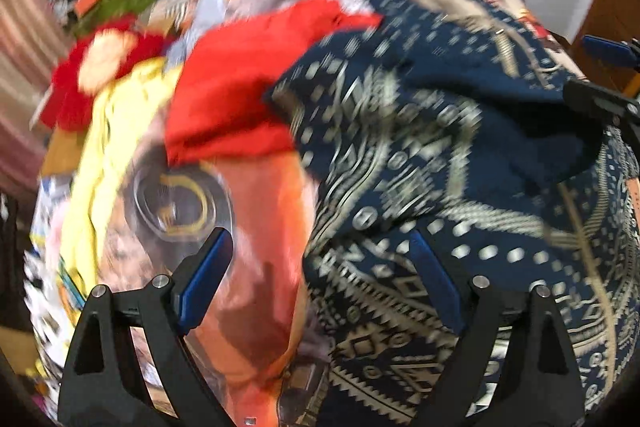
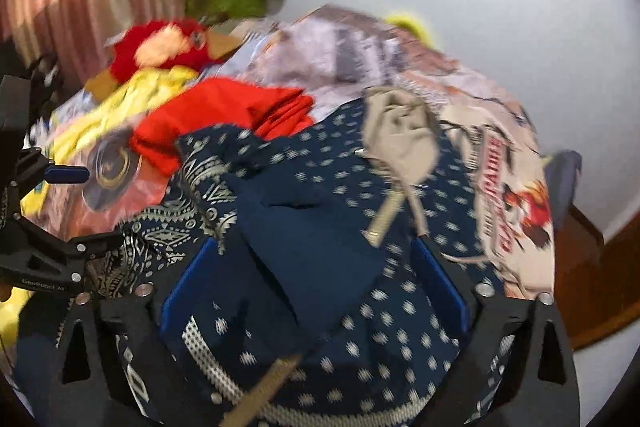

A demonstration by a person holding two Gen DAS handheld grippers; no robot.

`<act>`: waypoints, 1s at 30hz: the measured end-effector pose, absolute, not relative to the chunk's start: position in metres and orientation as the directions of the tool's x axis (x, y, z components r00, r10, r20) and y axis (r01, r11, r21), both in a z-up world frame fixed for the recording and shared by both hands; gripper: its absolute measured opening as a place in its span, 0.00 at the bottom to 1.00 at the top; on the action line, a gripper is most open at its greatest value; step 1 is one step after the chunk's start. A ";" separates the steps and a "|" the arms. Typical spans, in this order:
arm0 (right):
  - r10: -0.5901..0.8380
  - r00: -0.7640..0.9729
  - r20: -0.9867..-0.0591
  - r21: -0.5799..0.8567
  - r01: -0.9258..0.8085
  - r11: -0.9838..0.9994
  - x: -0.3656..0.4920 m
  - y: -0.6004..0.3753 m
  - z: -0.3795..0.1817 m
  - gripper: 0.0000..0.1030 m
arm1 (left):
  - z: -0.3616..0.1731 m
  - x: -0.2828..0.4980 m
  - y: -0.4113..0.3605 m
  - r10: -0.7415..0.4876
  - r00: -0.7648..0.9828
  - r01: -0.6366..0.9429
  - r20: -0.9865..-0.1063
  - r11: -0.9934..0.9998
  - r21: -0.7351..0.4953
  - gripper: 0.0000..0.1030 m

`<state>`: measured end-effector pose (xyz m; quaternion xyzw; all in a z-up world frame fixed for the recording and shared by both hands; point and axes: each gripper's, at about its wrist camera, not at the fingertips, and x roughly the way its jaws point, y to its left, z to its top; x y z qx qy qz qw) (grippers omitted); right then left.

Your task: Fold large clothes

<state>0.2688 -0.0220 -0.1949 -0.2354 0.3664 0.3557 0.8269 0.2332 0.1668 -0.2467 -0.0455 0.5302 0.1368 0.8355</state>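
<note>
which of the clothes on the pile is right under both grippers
The navy patterned garment, with white dots and zigzag print. It lies beneath both open grippers, while the red garment and yellow one lie farther back.

A: The dark blue garment (image 2: 332, 227) is soft woven cloth, matt, with a pale printed pattern.

B: The red cloth (image 1: 240, 87) looks plain and matt too. The bedsheet (image 1: 256, 227) is smooth printed fabric.

A: The gripper fingers (image 1: 436, 279) look like matt black plastic with blue pads and shiny metal bolts.

B: The red toy (image 2: 160, 47) looks fuzzy.
</note>
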 end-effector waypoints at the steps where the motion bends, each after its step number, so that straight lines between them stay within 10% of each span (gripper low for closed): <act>1: 0.407 0.463 -0.787 -0.129 -0.770 0.625 0.271 -0.016 -0.201 0.79 | -0.254 0.233 0.170 0.170 0.388 -0.285 -0.906 0.957 0.057 0.87; 11: 0.314 0.375 -0.872 -0.096 -0.760 0.643 0.301 0.027 -0.249 0.53 | -0.297 0.257 0.176 0.145 0.337 -0.263 -0.930 0.963 0.055 0.87; 18: 0.356 0.379 -0.854 -0.016 -0.704 0.710 0.306 0.023 -0.239 0.12 | -0.304 0.270 0.196 0.099 0.356 -0.277 -0.929 0.961 -0.004 0.87; 30: 0.321 0.597 -0.735 -0.052 -0.522 0.851 0.295 -0.047 -0.169 0.05 | -0.306 0.254 0.240 0.120 0.403 -0.389 -0.907 0.920 -0.051 0.87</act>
